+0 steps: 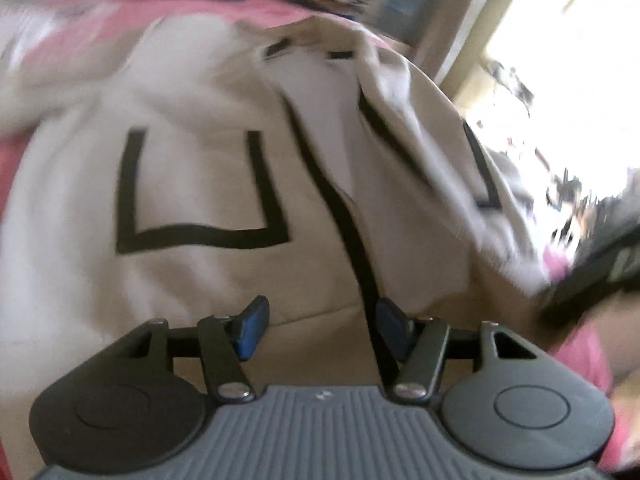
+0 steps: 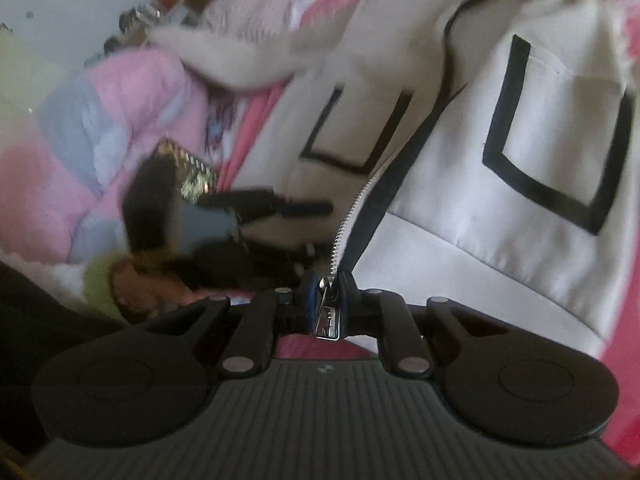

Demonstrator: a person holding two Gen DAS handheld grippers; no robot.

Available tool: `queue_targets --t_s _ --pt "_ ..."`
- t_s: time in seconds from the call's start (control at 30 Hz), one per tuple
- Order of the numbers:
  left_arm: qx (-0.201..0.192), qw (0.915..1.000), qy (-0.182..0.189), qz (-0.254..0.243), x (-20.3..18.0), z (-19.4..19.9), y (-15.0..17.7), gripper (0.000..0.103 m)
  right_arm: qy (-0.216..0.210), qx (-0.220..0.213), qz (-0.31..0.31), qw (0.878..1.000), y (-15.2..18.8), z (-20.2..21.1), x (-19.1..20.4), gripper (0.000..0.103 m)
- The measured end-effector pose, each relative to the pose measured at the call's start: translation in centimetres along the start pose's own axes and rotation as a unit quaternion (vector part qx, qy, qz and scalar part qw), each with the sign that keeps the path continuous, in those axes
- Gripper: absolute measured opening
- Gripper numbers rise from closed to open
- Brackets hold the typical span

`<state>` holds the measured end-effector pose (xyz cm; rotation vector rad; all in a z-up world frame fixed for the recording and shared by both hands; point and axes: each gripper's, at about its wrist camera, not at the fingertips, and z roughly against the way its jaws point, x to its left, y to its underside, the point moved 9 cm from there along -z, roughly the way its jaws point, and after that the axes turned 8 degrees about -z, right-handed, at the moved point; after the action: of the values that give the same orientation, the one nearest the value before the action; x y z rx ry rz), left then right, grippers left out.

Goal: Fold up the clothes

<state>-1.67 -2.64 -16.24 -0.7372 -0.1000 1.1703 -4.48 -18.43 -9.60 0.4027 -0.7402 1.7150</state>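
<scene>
- Pink bedding (image 2: 616, 380) lies under a cream jacket (image 1: 200, 280), its zipper (image 2: 356, 208) running lengthwise away from both cameras.
- Left hand-held gripper (image 1: 320, 326) gapes over the hem.
- Right hand-held gripper (image 2: 326, 306) pinches the zipper's bottom end.
- Motion blur hides the collar.

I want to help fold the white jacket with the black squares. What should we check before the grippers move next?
1. Right gripper has a hold on the jacket: ok, it is shut on the bottom of the zipper.
2. Left gripper has a hold: not ok, its jaws stand open above the cloth with nothing between them.
3. Zipper closed: not ok, the front gapes open above the slider.
4. Jacket lying flat: not ok, a front panel is bunched and folded over in the left wrist view.
5. Room to fold on the pink bedding: cannot tell, the pictures are blurred and other cloth lies nearby.
</scene>
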Motion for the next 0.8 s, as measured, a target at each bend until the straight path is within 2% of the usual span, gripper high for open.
queue_targets --t_s 0.1,0.27,0.47,0.63,0.8 --pt "0.002 0.9988 0.019 0.046 1.5 -0.1 -0.1 0.053 -0.003 0.024 -0.002 1.000 -0.1 -2.6 -0.3 0.010" --pt "0.007 0.9978 0.035 0.056 2.2 -0.4 -0.2 0.051 -0.009 0.052 -0.003 0.999 0.0 -4.8 -0.3 0.010" --pt "0.007 0.9977 0.045 0.051 2.2 -0.3 -0.6 0.050 0.009 0.059 -0.006 0.998 0.7 -6.5 -1.0 0.010" --pt "0.026 0.9993 0.019 0.019 3.4 2.2 1.2 0.050 0.016 0.048 -0.008 0.999 0.9 -7.2 -1.1 0.010" --pt "0.048 0.9986 -0.012 -0.018 4.7 5.0 3.2 0.050 0.021 0.025 0.006 0.999 0.7 -7.1 -0.8 0.017"
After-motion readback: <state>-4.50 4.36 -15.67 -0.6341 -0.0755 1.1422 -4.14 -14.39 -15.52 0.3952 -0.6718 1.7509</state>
